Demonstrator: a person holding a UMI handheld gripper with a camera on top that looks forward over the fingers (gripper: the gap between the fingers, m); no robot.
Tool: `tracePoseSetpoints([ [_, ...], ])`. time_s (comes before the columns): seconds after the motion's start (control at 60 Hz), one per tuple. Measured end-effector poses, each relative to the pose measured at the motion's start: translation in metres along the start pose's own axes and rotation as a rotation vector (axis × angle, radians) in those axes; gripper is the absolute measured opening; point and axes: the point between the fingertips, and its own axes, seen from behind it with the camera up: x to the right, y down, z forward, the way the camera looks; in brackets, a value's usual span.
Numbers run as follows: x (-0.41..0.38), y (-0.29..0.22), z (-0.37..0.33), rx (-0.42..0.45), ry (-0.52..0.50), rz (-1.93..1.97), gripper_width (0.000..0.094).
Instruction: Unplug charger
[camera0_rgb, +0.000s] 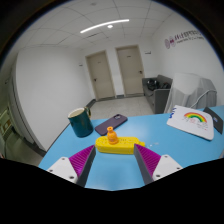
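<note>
A yellow power strip (113, 146) lies flat on the blue table (180, 145). An orange charger (112, 134) stands plugged into its top, upright. My gripper (113, 157) is open, low over the table. Its magenta pads (150, 160) flank the near edge of the strip, with a gap on each side. The strip sits just ahead of the fingertips and reaches slightly between them. Nothing is held.
A dark teal mug (80, 121) stands beyond the strip to the left. A purple phone (111, 123) lies behind the charger. A white notebook with a rainbow (195, 120) lies to the right. Beyond the table's far edge are open floor and two doors (100, 75).
</note>
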Motion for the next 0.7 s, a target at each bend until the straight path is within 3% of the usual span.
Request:
tracePoseSetpoints([
  [0.15,-0.007,-0.005,0.083,0.012,0.022,-0.019,0.0784],
  [0.233,-0.008,-0.008,0.115,0.027,0.048,-0.037,0.0727],
  [0.25,-0.008,-0.007,0.120,0.026,0.056,-0.039,0.0756],
  [0.267,-0.005,-0.009,0.124,0.040,0.064,-0.043,0.0663],
  [0.283,-0.003,-0.010,0.127,0.048,0.076,-0.047,0.0651],
  [0.333,0.003,-0.011,0.133,0.047,0.115,-0.049,0.0295],
  [0.35,0.008,-0.012,0.133,0.046,0.140,-0.051,0.0215],
  [0.5,0.009,-0.010,0.135,0.036,0.164,-0.062,0.0059],
  [0.667,0.007,-0.016,0.133,0.014,0.154,-0.072,0.0038],
  [0.7,0.001,-0.045,0.123,0.075,0.132,-0.058,0.0037],
])
